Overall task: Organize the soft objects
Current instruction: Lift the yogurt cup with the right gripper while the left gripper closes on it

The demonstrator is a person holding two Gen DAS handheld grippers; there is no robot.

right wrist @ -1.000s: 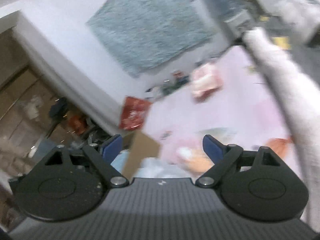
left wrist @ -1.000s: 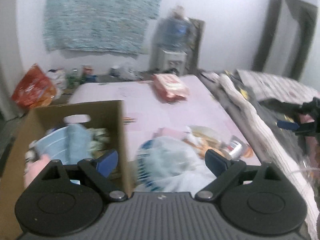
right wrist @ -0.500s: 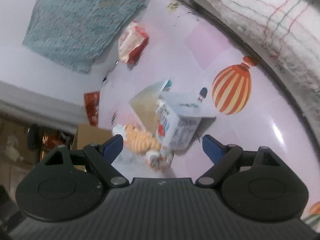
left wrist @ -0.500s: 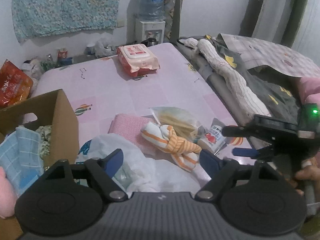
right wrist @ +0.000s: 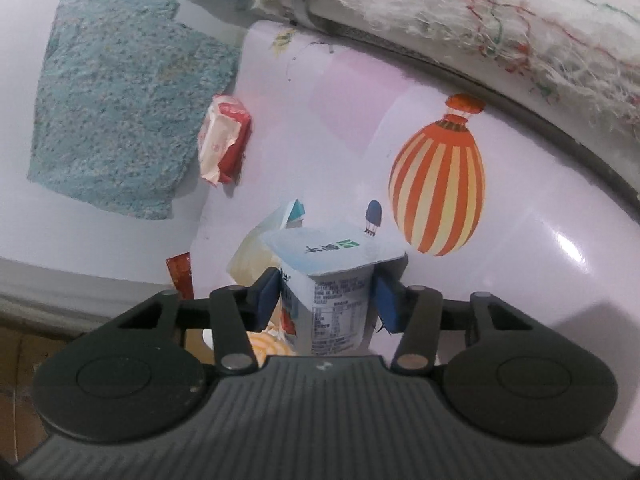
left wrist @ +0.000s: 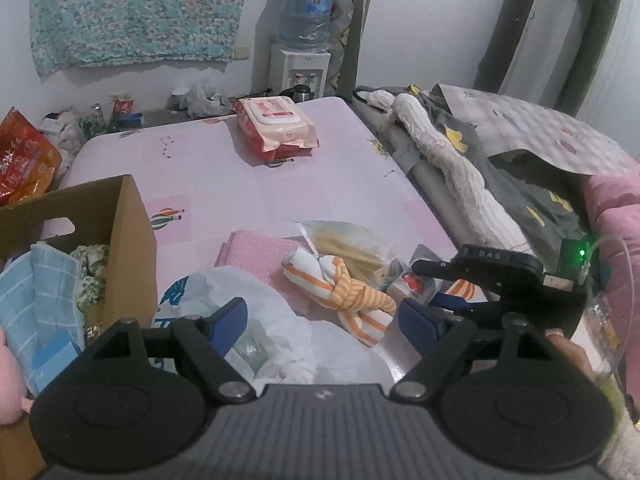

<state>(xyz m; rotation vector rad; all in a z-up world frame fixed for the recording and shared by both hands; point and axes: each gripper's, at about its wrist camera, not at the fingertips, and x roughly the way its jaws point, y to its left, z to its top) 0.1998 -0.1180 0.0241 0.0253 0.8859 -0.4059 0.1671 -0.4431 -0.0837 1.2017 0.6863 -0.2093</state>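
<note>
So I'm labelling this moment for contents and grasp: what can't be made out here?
- Cardboard box: lower contents hidden by the blue checked cloth and left gripper, left wrist view.
- Yogurt cup: base hidden by right gripper body; print too small, right wrist view.
- White plastic bag: contents unclear.

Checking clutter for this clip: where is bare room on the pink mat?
Free: the pink mat between the red wet-wipe pack and the brown cardboard box. Crowded: near edge, with white plastic bag, orange-striped knotted cloth and both grippers.
</note>
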